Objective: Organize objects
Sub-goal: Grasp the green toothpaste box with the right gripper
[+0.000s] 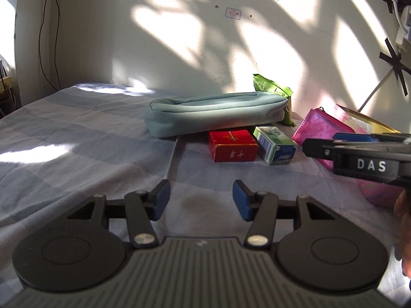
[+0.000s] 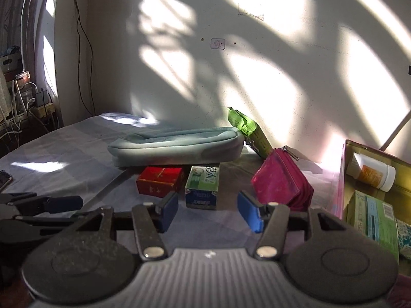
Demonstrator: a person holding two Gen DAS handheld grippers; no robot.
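Both my left gripper (image 1: 201,199) and right gripper (image 2: 207,211) fingers stand part-open, empty, above bare bed (image 1: 77,138). Only the right view shows the box (image 2: 372,151) holding a bottle (image 2: 375,174).

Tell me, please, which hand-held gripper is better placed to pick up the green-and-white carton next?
Right, probably. The right hand-held gripper is open and empty with the green-and-white carton just ahead between its fingers; the left hand-held gripper faces bare bedsheet, carton off to its right.

White wall (image 1: 179,51) with sun patches and shadows, bed (image 1: 77,133) with a blue checked sheet, thin wire (image 2: 83,51) hanging in the corner
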